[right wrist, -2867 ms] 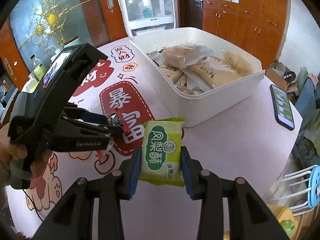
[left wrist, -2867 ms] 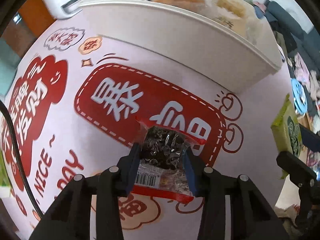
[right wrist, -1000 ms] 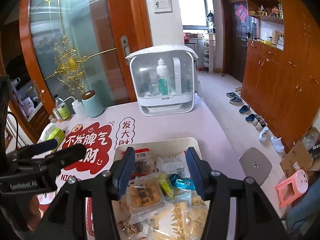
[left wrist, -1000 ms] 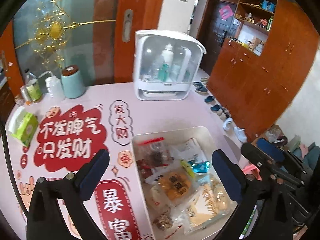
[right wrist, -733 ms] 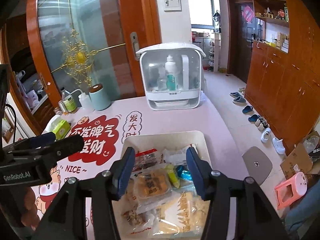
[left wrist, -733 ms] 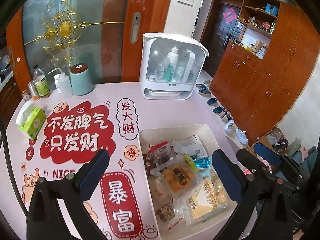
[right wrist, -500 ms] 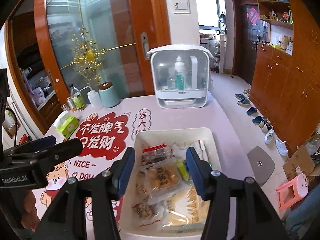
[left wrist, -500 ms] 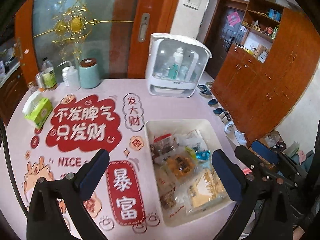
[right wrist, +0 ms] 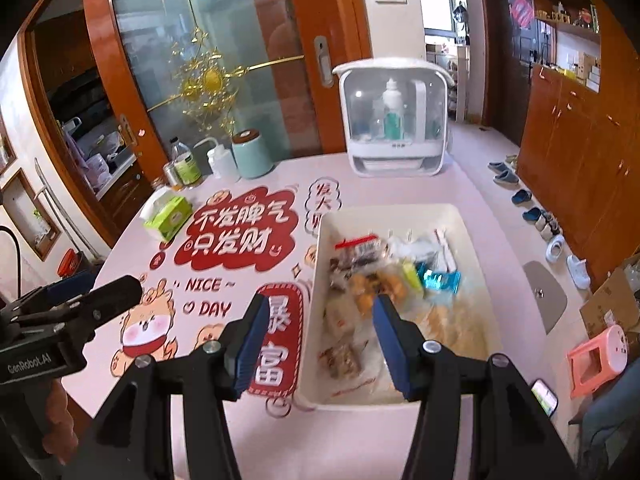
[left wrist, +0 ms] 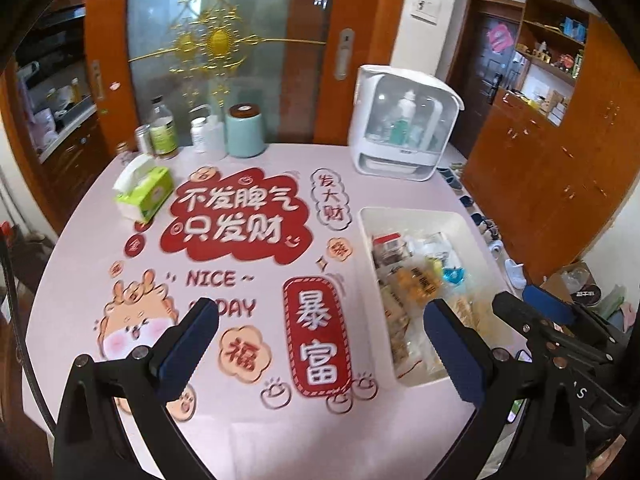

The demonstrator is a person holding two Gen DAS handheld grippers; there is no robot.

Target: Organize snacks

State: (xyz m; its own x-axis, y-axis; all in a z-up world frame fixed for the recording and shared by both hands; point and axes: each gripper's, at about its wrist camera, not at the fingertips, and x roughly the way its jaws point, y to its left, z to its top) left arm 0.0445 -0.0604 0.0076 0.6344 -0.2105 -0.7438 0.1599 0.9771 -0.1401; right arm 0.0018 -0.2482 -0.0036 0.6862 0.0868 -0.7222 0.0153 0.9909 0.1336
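Several snack packets (right wrist: 384, 276) lie piled in a white bin (right wrist: 476, 248) near the table's (left wrist: 248, 412) right edge. Both tools hang above the table, empty with jaws spread: the left tool (left wrist: 320, 344) over the red lettering, the right tool (right wrist: 318, 340) over the bin's left wall.

"NICE ~ DAY", "不发脾气 只发财", "发大财", "暴富" and "福" are printed in red on the pink tablecloth (left wrist: 248, 420). "GenRobot.AI" is lettered in white on the black body of the left gripper (right wrist: 78, 294), seen from the right wrist.
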